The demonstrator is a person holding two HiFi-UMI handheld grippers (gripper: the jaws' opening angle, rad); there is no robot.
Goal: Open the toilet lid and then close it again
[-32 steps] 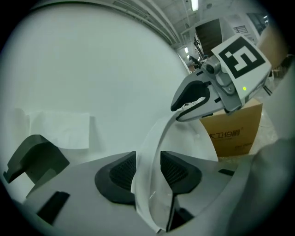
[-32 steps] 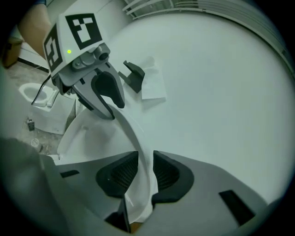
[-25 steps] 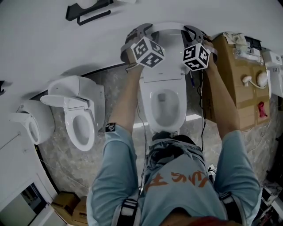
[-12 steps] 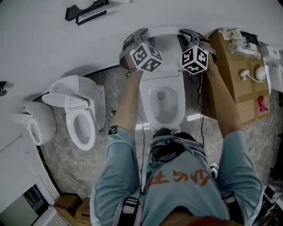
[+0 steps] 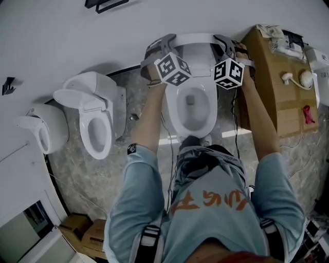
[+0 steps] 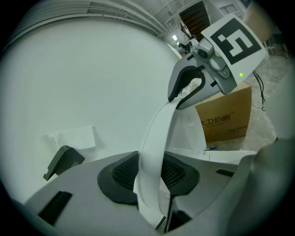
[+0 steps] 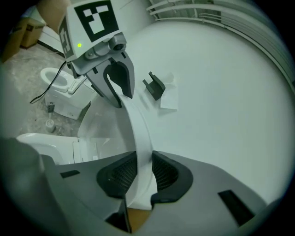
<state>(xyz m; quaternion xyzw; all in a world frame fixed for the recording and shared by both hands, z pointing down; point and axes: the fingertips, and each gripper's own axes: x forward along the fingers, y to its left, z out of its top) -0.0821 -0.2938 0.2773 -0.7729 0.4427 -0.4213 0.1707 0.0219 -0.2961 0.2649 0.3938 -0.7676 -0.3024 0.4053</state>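
Lid [image 5: 195, 37] tips forward from wall [image 5: 61, 41]. Left gripper [image 6: 151, 177] and right gripper [image 7: 138, 173] clamped on its edge. Right jaws just widened slightly. Closing likely begun.

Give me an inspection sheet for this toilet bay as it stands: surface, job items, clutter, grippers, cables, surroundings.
Surface: grey mottled stone floor.
Job's things: white toilet lid raised behind the white toilet bowl, which is exposed.
Clutter: brown cardboard box to the right, small white fittings on top; two spare white toilets to the left.
Grippers: left gripper shut on the lid's rim. Right gripper has just been opening its fingers; the rim is between them and the pads appear to touch it.
Cables: thin black cable hanging between bowl and box.
Surroundings: white wall with a black bracket mounted on it.
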